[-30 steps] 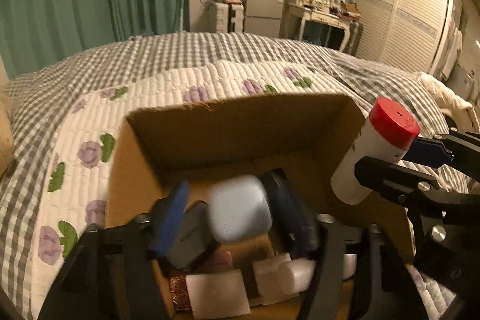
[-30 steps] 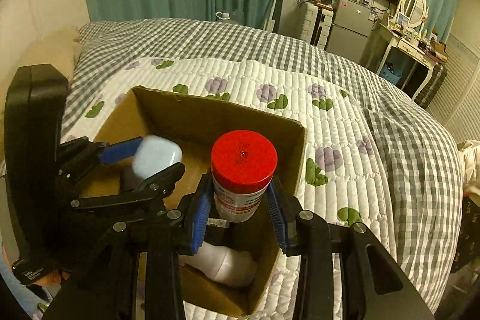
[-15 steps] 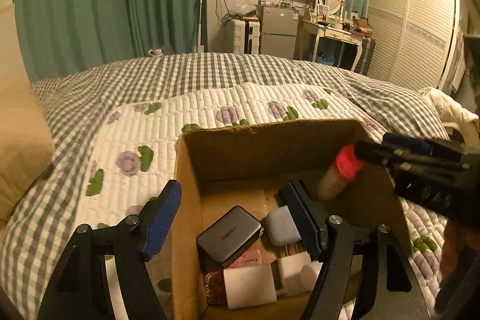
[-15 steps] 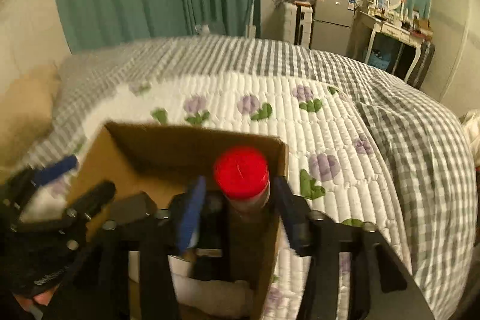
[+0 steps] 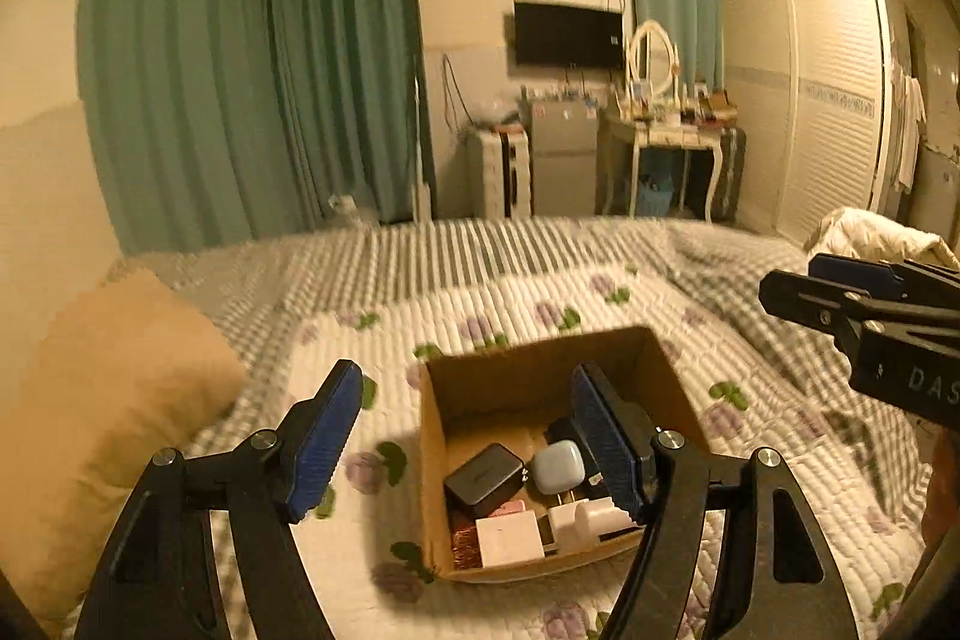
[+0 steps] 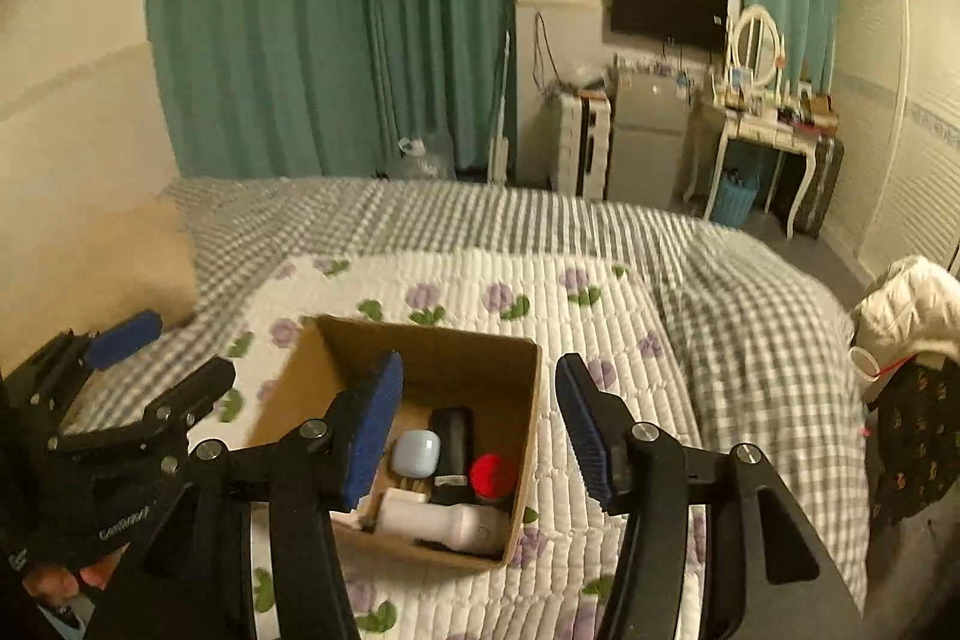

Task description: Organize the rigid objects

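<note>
An open cardboard box (image 5: 534, 358) (image 6: 432, 340) sits on the quilted bed. It holds a pale blue case (image 5: 559, 467) (image 6: 417, 451), a dark charger block (image 5: 483, 478), white adapters (image 5: 510, 544), a white bottle lying down (image 6: 441, 520) and a red-capped bottle (image 6: 493, 475) standing in the right corner. My left gripper (image 5: 468, 442) is open and empty above the box. My right gripper (image 6: 480, 430) is open and empty above the box; it also shows at the right of the left wrist view (image 5: 864, 304).
The bed has a white flowered quilt (image 6: 480, 292) over a grey checked cover (image 6: 750, 340). A tan pillow (image 5: 102, 400) lies at the left. A white coat (image 6: 906, 304) lies at the bed's right edge. Curtains, fridge and dressing table stand far behind.
The right gripper has let go of the red-capped bottle, which now stands in the box. Both grippers have opened and pulled up and back from the box.
</note>
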`<act>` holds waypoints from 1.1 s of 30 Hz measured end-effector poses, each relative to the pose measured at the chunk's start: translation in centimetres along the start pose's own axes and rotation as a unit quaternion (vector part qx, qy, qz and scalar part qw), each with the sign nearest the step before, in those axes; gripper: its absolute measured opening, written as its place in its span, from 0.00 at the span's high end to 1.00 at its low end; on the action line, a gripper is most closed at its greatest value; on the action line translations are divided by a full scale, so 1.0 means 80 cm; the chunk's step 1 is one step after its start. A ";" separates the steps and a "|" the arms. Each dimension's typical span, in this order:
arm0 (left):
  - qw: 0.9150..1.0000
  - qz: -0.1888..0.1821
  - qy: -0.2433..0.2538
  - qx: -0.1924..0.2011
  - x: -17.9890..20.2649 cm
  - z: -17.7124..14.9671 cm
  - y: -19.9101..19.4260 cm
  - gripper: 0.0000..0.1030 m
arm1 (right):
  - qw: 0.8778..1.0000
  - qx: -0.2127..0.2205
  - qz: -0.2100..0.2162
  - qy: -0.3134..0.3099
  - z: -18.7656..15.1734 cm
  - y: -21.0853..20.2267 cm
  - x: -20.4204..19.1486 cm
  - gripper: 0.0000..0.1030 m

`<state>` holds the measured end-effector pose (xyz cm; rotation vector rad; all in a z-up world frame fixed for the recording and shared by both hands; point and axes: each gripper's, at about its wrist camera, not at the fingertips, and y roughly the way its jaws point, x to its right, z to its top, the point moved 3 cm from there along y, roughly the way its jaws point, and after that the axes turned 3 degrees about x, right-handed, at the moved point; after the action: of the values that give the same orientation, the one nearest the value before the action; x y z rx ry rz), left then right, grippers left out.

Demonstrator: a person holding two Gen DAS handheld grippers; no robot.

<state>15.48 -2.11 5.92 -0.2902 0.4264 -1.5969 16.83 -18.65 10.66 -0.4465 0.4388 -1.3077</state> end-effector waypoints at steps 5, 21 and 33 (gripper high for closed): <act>0.999 -0.004 -0.023 0.039 -0.007 0.007 -0.061 0.26 | 0.999 0.037 0.008 0.001 -0.003 -0.071 -0.019 0.43; 0.996 0.022 -0.050 0.073 -0.018 -0.079 -0.068 0.00 | 0.993 0.111 -0.025 0.013 -0.100 -0.064 -0.028 0.00; 0.997 0.035 -0.043 0.062 -0.005 -0.101 -0.051 0.00 | 0.994 0.097 -0.044 0.002 -0.126 -0.038 -0.017 0.00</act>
<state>8.33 -0.81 0.51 -0.2454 0.2668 -1.5295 8.58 -18.62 4.00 -0.3026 0.2937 -1.4228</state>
